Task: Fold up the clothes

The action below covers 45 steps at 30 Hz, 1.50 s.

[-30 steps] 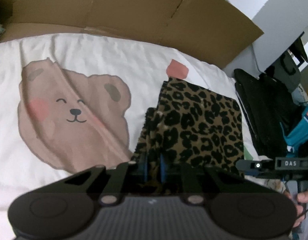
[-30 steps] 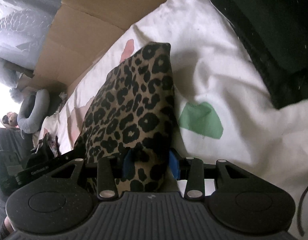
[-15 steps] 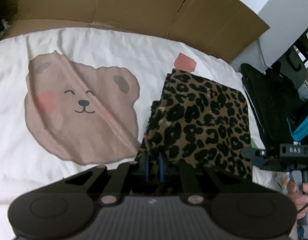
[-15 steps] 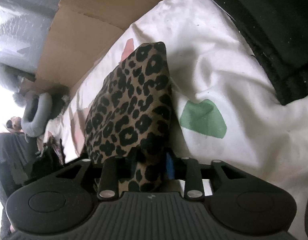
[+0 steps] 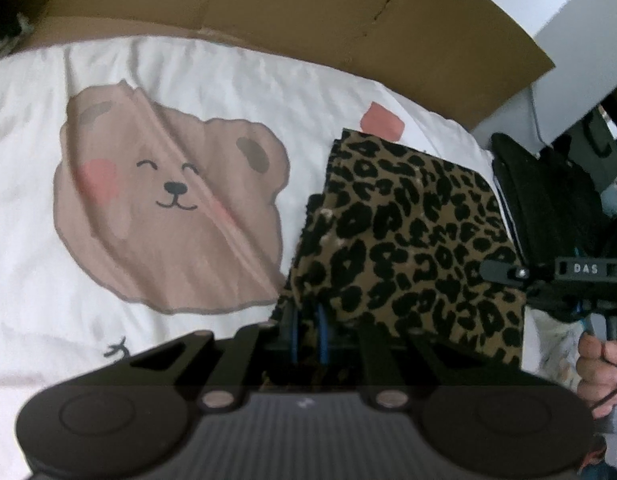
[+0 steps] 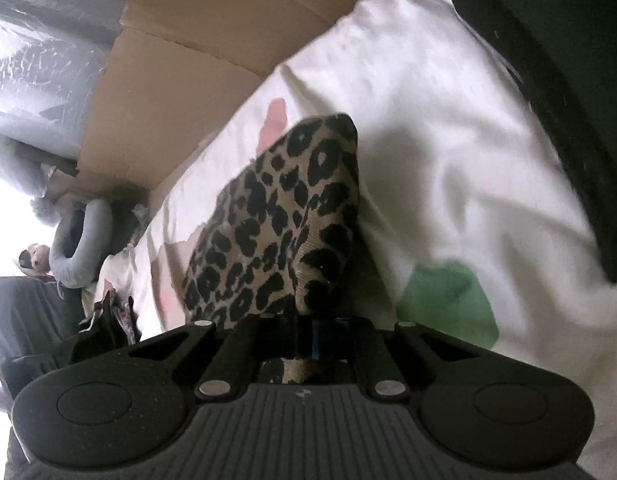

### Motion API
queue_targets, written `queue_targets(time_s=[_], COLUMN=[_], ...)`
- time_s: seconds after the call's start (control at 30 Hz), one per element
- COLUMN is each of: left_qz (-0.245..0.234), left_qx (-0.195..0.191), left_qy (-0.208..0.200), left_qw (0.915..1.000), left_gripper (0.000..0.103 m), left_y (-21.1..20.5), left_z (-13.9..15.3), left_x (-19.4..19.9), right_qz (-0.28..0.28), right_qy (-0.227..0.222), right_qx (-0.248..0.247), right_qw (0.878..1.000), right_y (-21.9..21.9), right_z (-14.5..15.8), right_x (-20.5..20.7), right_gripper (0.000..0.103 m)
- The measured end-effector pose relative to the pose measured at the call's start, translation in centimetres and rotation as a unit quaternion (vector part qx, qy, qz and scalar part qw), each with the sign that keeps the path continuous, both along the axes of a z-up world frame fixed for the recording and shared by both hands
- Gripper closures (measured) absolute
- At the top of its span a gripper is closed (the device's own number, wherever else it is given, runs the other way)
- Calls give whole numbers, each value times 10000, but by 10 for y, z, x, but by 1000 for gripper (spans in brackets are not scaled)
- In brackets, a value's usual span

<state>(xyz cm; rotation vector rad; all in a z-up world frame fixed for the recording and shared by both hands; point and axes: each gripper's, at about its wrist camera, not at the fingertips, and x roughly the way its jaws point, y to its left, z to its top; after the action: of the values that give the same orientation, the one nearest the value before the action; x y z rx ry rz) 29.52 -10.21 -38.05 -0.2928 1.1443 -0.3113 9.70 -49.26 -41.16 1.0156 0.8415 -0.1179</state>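
Leopard-print cloth (image 5: 408, 236) lies folded on a white bed sheet (image 5: 228, 80), to the right of a printed brown bear face (image 5: 168, 208) and just below a small pink patch (image 5: 382, 122). Its near edge is lifted from the sheet. The left gripper (image 5: 308, 330) has its two blue-edged fingers nearly closed, and the near left corner of the cloth is pinched between them. The right gripper (image 6: 314, 334) is also closed tight on the cloth (image 6: 276, 232), at the near right corner, and the fabric rises from it like a tent. A green patch (image 6: 448, 304) on the sheet sits just to the right of this gripper. Brown cardboard (image 5: 268, 4) stands behind the bed, and dark clothing (image 5: 548, 200) lies at the right side.
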Motion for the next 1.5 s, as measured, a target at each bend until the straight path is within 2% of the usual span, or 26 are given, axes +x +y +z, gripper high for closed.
queue_targets(time_s=[0.23, 0.37, 0.43, 0.47, 0.5, 0.57, 0.6, 0.63, 0.73, 0.83, 0.97, 1.2, 1.33, 1.5], left_qz=[176, 84, -31, -87, -144, -154, -158, -159, -171, -238, -360, -229, -211, -335], left_qx=[-340, -292, -149, -76, -4, -78, -116, -124, -103, -163, -129, -470, -659, -704], left_qy=[204, 167, 109, 65, 21, -53, -90, -129, -185, -171, -111, 245, 296, 305], left_qw=[9991, 9994, 9998, 9999, 9999, 9998, 9998, 9997, 9996, 9994, 9992, 9983, 9972, 9965], left_gripper=[92, 89, 80, 69, 64, 47, 44, 40, 38, 30, 30, 30, 29, 29], left_y=[1, 0, 0, 0, 0, 3, 5, 4, -2, -11, -21, -20, -20, -27], left_z=[-5, -4, 1, 5, 9, 16, 19, 20, 23, 18, 7, -18, -23, -24], left_x=[-2, -1, 0, 0, 1, 5, 7, 11, 24, 37, 51, 68, 70, 71], right_qz=[111, 115, 144, 145, 116, 111, 138, 154, 159, 160, 176, 200, 144, 125], right_qy=[6, 163, 305, 347, 343, 308, 291, 279, 272, 252, 243, 218, 172, 120], right_qx=[-300, -391, -324, -261, -180, -85, -93, -108, -56, -15, 35, 196, 355, 448], right_qw=[9995, 9990, 9989, 9990, 9992, 9994, 9994, 9994, 9995, 9996, 9995, 9994, 9991, 9988], right_y=[-10, -14, -14, -15, -16, -17, -17, -17, -16, -15, -15, -14, -16, -15], right_z=[19, 14, 5, 1, -2, -4, -4, -3, -4, -4, -6, -17, -23, -28], right_x=[8, 13, 14, 14, 12, 9, 8, 7, 4, 3, 0, 4, 5, 7], right_gripper=[99, 99, 97, 92, 90, 86, 77, 74, 73, 72, 69, 69, 69, 69])
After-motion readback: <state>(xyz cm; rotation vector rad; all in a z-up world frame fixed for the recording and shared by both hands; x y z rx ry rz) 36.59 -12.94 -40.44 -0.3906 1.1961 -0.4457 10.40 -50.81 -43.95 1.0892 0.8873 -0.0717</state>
